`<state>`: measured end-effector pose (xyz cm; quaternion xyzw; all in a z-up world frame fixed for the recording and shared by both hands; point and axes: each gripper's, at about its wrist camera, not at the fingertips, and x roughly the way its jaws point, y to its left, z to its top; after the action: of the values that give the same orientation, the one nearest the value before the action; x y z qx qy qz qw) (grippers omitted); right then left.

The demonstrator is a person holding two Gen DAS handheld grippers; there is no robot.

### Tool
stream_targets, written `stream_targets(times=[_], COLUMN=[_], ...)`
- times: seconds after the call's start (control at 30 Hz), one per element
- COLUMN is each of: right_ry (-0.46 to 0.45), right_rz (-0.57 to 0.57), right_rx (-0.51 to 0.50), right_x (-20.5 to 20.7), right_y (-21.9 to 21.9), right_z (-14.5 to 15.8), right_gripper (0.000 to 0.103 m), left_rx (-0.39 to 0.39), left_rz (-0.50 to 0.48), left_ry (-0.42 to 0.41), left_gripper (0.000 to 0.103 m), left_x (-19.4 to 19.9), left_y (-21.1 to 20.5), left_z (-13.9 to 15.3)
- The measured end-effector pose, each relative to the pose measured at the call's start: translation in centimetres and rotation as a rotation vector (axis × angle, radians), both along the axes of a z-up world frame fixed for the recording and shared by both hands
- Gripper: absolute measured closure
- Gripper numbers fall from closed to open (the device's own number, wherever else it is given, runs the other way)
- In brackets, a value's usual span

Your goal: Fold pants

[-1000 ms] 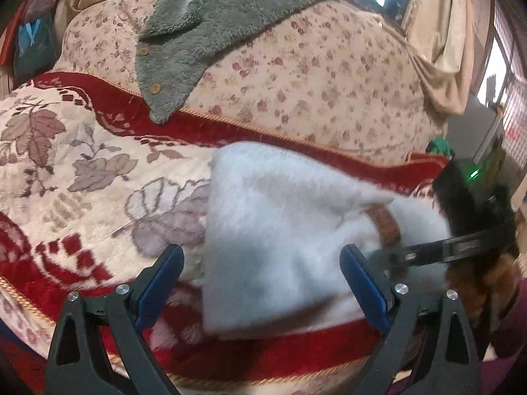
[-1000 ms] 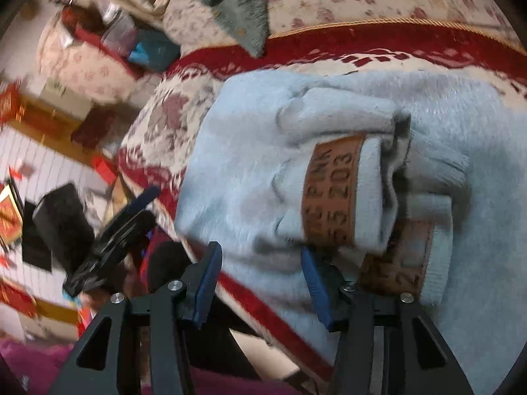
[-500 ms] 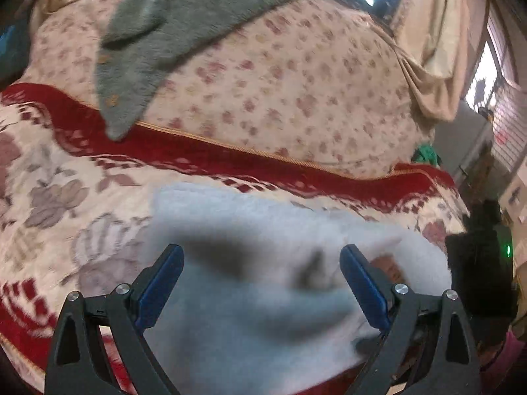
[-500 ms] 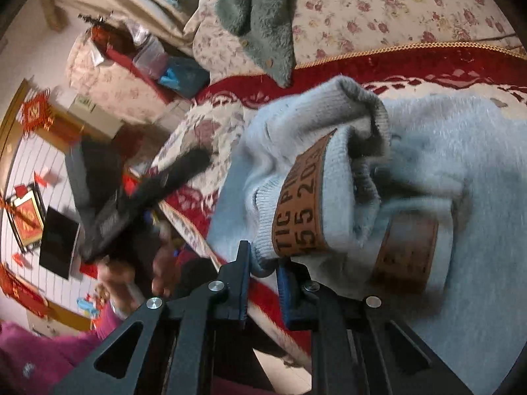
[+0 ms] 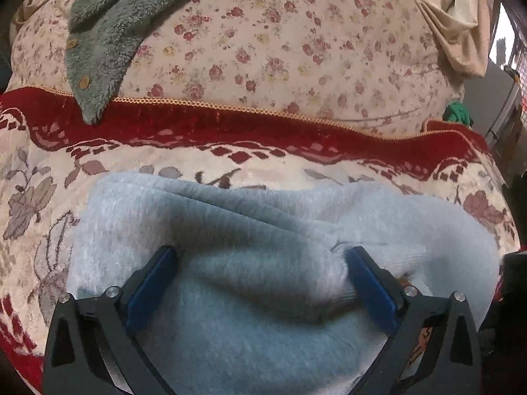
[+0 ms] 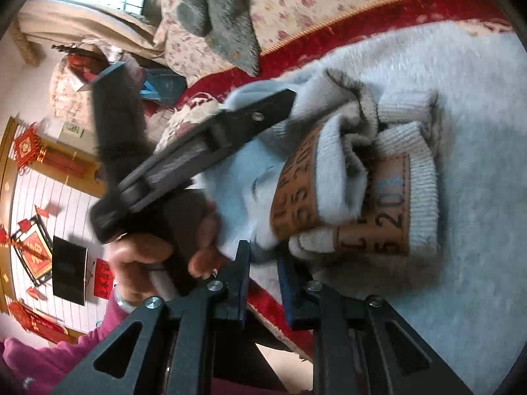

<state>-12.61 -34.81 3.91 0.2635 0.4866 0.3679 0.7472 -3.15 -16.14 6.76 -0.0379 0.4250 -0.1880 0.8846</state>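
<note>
1. Red-and-cream patterned cover (image 5: pixel 230 161): spread over the seat, gold braid along its back edge; leaf and flower motifs on the cream field. Bears the task's garment.
2. Floral backrest (image 5: pixel 296 49): pale ground with small red roses, rising behind the braid.
3. Pale blue fleece pants (image 5: pixel 250 230): lying bunched on the patterned cover near its front edge. In the right wrist view the ribbed cuffs are turned up, each carrying a brown label (image 6: pixel 296 194) with printed letters and digits; the two cuffs sit one against the other.
4. Grey-green fleece garment (image 5: pixel 98 29): draped down the backrest, wooden buttons showing, its tip reaching onto the red band.
5. Left gripper (image 5: pixel 260 270): jaws opening, spread at their widest, blue pads pressed down into the pants with a broad ridge of fleece between them. The pads do not pinch it.
6. Right gripper (image 6: pixel 263 279): jaws opening from a narrow gap. A fold of the pants' edge sits between the blue pads, still caught there.
7. Person's left hand (image 6: pixel 158 256): wrapped round the left gripper's handle; magenta sleeve (image 6: pixel 42 358) below it.
</note>
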Motion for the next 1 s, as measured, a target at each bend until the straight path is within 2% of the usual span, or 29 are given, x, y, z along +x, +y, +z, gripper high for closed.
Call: stream_targets(times=[0.07,0.13,0.17,0.2,0.23,0.33,0.43,0.57,0.77,0.9,1.0], right_ry=[-0.056,-0.08,-0.078,-0.07,-0.056,-0.026,-0.014,0.036,0.058,0.126,0.114], right_rz=[-0.01,-0.04,-0.06,-0.081,-0.115,-0.199,-0.278,-0.391,-0.608,-0.657,-0.658], right_rx=[-0.043,-0.049,-0.04,-0.034,-0.018,0.038,-0.007,-0.015,-0.003,0.054,0.09], right_x=[-0.8,-2.2,-2.8,-3.3,-4.2,-6.2,-8.2,-10.1,-11.6,-11.2,-10.6], right_y=[-1.1,-3.4,-4.4,-5.4,-6.8,-10.9,-13.9,-17.4,-22.9,-24.2,-24.4], right_z=[1.3,2.2,2.4,2.4,2.4,1.9,1.8,0.9,-1.7,-4.0,-4.7], right_gripper=[0.083,0.073,0.05,0.017,0.009,0.008,0.008,0.008,0.008,0.008,0.007], left_rx=[-0.044,-0.073,-0.077,-0.076,-0.072,-0.06,-0.089,-0.145,-0.147,-0.153,-0.154], left_rz=[0.01,0.015,0.012,0.002,-0.021,-0.097,-0.185,-0.281,-0.413,-0.47,-0.509], left_ry=[-0.019,-0.05,-0.077,-0.092,-0.11,-0.103,-0.081,-0.006,0.086,0.148,0.184], left_gripper=[0.0,0.0,0.0,0.0,0.0,0.0,0.0,0.0,0.0,0.0,0.0], left_x=[-0.5,-1.1,-1.6,-1.9,-2.4,-3.2,-3.7,-3.7,-2.4,-0.5,1.1], left_y=[0.7,0.9,0.8,0.5,0.0,-2.4,-5.3,-9.6,-16.4,-20.6,-23.5], left_z=[0.8,2.0,2.9,3.5,4.1,4.9,5.1,4.8,4.3,3.7,3.3])
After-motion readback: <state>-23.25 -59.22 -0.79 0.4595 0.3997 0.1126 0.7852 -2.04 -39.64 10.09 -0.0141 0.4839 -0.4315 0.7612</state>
